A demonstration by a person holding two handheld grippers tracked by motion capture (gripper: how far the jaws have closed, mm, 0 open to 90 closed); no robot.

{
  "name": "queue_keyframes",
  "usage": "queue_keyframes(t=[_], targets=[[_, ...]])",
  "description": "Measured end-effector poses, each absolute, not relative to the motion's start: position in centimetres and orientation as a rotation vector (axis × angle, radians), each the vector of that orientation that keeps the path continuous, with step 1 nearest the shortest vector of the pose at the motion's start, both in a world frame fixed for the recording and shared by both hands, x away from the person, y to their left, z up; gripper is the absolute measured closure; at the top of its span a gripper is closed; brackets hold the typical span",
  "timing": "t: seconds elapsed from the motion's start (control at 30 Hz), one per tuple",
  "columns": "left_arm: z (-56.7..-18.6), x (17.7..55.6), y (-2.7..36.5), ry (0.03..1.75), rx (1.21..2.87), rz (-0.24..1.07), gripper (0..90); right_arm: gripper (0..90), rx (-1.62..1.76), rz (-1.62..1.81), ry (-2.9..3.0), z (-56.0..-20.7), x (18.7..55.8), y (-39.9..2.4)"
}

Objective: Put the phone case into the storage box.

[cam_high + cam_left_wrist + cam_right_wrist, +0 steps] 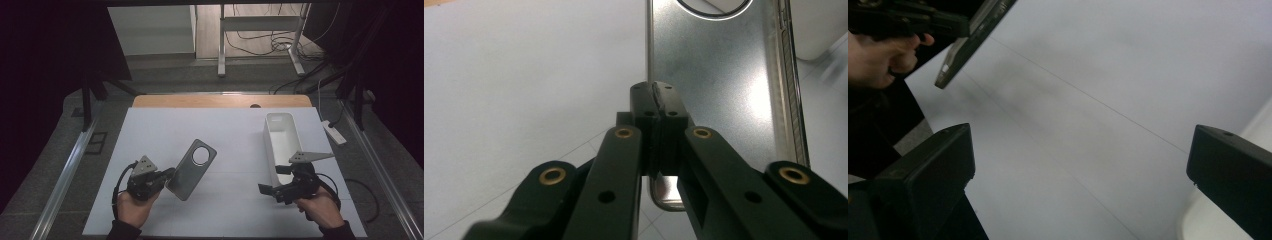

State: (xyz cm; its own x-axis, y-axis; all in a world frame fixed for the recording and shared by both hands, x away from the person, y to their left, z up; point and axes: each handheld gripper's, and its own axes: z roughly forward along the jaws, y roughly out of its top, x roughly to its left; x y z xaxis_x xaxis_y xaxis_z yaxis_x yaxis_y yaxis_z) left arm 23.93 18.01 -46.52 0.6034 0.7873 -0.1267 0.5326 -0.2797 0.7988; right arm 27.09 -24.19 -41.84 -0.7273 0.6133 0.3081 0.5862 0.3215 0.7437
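Two tongs work here: the left tongs clamp a metal lid by its near edge, left of the white bin. Right tongs, jaws wide and empty, should probably steady the bin before the lid is carried over level.

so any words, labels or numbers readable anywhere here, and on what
None can be read.
Metal lid, clamped in the left gripper: plain brushed metal with a round hole, no print visible.
White bin: no label visible.
Right gripper, jaws open: no markings legible.
White mat: bare, only faint seams.
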Motion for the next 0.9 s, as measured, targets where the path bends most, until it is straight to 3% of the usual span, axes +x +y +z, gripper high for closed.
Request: queue_keyframes(t=[0.9], targets=[[-46.4,24.8,16.6,1.052,1.956,0.359,89.1,0.0,1.133,1.418,2.602,-43.0,28.2,-19.4]])
